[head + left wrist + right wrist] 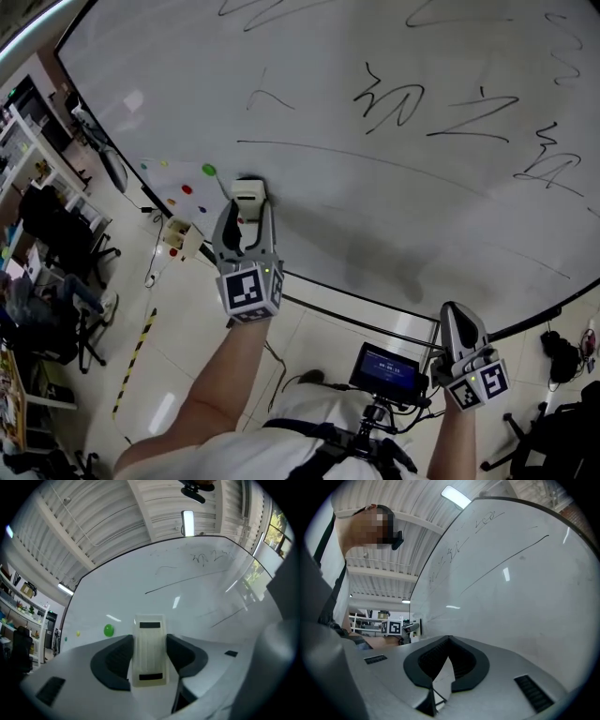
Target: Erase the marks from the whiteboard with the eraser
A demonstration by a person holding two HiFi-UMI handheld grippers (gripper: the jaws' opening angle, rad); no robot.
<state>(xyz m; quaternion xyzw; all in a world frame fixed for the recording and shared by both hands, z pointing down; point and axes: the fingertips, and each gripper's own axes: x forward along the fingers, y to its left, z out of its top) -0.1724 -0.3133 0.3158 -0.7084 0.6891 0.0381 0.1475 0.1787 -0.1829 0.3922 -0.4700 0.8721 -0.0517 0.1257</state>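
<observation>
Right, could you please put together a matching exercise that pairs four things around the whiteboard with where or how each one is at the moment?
Things:
1. eraser
2. right gripper
3. green magnet
4. black scribbles

Places or states:
A. stuck on the whiteboard, just left of the eraser
B. shut, with nothing between its jaws
C. drawn on the whiteboard, up and to the right of the eraser in the head view
D. clamped between the jaws of the left gripper

Pairs: 1-D, 2-B, 3-A, 4-C.
</observation>
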